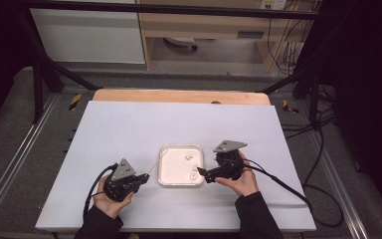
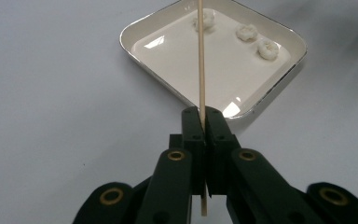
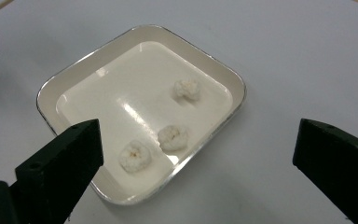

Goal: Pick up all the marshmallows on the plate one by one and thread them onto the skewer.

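A square white tray point(image 1: 174, 169) sits on the white tabletop between my two grippers. Three small white lumps point(image 3: 187, 88) point(image 3: 173, 136) point(image 3: 134, 156) lie in it, toward my right gripper's side. My left gripper point(image 1: 143, 178) is just left of the tray, shut on a thin wooden skewer point(image 2: 201, 60). The skewer slants up over the tray's near corner, its tip above one lump point(image 2: 204, 19). My right gripper point(image 1: 204, 174) is at the tray's right edge, and its jaws stand wide open point(image 3: 198, 140) either side of the tray point(image 3: 121, 93), nothing between the pads.
The white board point(image 1: 129, 134) covers the table, with a wooden strip point(image 1: 179, 96) along its far edge. Black cables point(image 1: 288, 186) trail off to the right of the right hand. A dark metal frame and shelving stand beyond the table.
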`<state>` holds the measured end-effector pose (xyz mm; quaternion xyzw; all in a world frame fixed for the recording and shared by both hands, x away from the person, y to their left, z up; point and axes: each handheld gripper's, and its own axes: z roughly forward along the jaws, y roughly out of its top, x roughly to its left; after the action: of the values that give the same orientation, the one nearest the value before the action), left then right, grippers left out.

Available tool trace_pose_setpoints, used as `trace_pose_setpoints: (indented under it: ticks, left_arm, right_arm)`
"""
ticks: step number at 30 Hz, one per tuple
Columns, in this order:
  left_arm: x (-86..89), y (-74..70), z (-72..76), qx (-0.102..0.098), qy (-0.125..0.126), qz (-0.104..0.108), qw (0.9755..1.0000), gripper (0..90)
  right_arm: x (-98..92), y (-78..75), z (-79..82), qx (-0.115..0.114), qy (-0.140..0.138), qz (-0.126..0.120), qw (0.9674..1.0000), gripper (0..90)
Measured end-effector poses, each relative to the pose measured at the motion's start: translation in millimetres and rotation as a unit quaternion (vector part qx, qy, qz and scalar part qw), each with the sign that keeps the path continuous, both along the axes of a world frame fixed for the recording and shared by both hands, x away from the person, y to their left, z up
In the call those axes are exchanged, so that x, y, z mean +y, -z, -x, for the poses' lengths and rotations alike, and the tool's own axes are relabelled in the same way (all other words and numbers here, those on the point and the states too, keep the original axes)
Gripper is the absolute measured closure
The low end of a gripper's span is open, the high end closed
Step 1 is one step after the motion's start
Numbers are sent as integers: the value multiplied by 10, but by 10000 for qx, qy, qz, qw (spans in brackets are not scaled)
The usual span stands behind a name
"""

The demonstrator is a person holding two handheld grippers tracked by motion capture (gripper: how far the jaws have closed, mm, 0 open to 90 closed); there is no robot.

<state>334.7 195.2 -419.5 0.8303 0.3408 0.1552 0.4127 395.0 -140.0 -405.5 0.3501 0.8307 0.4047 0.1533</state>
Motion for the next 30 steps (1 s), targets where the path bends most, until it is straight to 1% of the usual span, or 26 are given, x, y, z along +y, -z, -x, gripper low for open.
trace_pose_setpoints:
  ticks: [4,5,7,8,11,13,16,17,18,19,21,22,24,25,26,27,28,30]
  left_arm:
    - [8,11,3,-17,-6,38,10000,884]
    - [13,10,5,-25,-8,43,10000,884]
    - [24,8,5,-55,-21,54,10000,884]
    - [29,9,2,-46,-28,84,10000,884]
    - [38,16,-7,-31,-45,118,9999,884]
    - [38,21,-9,-25,-49,136,9999,884]
    - [30,23,-7,-28,-48,141,9999,884]
    - [29,22,-6,-35,-43,150,9999,884]
    - [28,22,-6,-36,-46,149,9999,884]
    - [29,23,-4,-36,-48,154,9999,884]
    - [28,24,-1,-39,-43,170,9998,884]
    - [24,26,-1,-43,-44,168,9998,884]
    - [13,34,-6,-28,-38,160,9999,884]
    - [10,38,-8,-26,-26,149,9999,884]
    - [6,41,-9,-26,-20,147,9999,884]
    - [3,43,-9,-15,-6,142,9999,884]
    - [1,44,-8,-18,-10,139,9999,884]
    - [2,43,-8,-14,-5,145,9999,884]
  right_arm:
    - [92,-1,-69,1,5,-65,10000,24]
    - [130,-6,-114,25,32,-56,10000,24]
    - [152,-10,-137,26,48,-40,10000,26]
    - [193,-26,-188,20,77,-26,10000,34]
    - [231,-44,-235,51,107,-40,9999,41]
    - [278,-56,-285,26,96,-18,9999,64]
    - [322,-49,-345,62,83,-133,9999,120]
    - [342,-40,-364,98,75,-125,9998,143]
    - [387,-9,-401,164,18,-117,9998,186]
    - [387,-9,-401,164,18,-117,9998,186]
    - [442,39,-435,184,-37,-109,9998,224]
    - [473,87,-458,248,-82,-160,9995,257]
    - [485,117,-475,280,-93,-154,9994,268]
    - [499,174,-504,389,-111,-69,9992,293]
    - [499,174,-504,389,-111,-69,9992,293]
    - [511,225,-531,434,-114,20,9990,327]
    - [511,225,-531,434,-114,20,9990,327]
    - [520,267,-555,491,-139,62,9987,364]
